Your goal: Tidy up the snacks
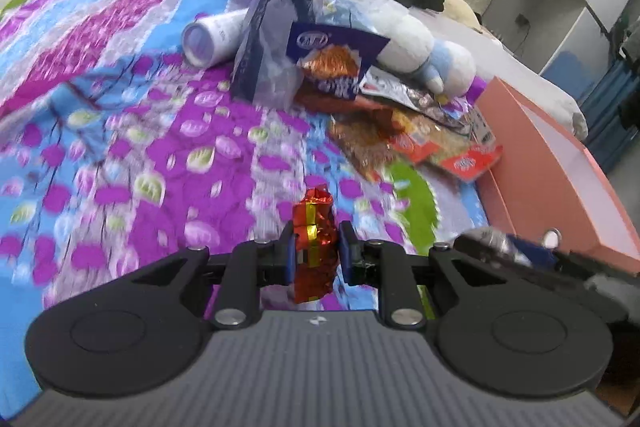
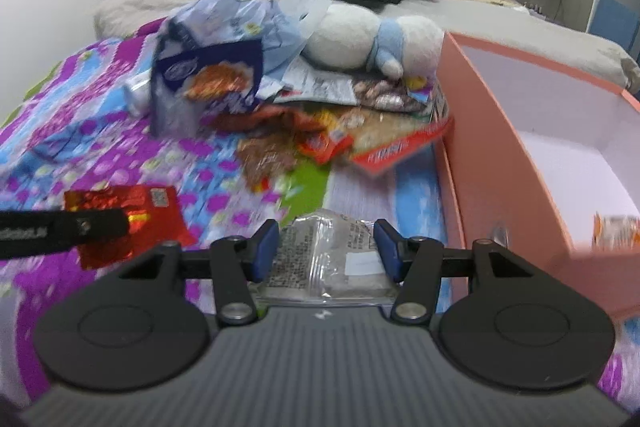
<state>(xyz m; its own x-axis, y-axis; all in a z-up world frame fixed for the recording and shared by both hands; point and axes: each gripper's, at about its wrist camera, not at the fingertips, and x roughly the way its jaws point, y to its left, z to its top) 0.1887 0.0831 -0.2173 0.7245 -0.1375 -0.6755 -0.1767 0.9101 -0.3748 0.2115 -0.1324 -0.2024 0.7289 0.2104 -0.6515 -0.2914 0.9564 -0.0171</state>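
My left claw (image 1: 317,247) pinches a red foil packet (image 1: 313,247) edge-on, its pads pressed against the packet's faces, holding it above the quilt (image 1: 120,147). In the right wrist view the same packet shows as a flat red sheet with a yellow stripe, hanging off the left finger. I judge it very light, thin and crinkly; foil is slick, so a grip near the middle of the flat face, as I have it, seems safer than one at a sealed end, which could slide out.

My right claw (image 2: 326,247) is spread around a clear packet (image 2: 332,259) with printed text and a white label. The pads stand at its two sides; whether they touch it I cannot tell. I cannot tell either whether it is lifted or lying on the quilt. It looks soft and flexible, likely light, and it will buckle if squeezed across its width.

The pink box (image 2: 500,147) stands open just right of my right claw, its near wall tall, its white floor mostly bare with one orange packet (image 2: 616,227) at the near side. To drop anything in, I must clear that wall's top edge. Ahead lies the snack pile (image 2: 320,131), against a plush toy (image 2: 360,39) and touching the box's corner. The quilt between the pile and my claws is open room; the left claw must cross in front of the right one to reach the box.
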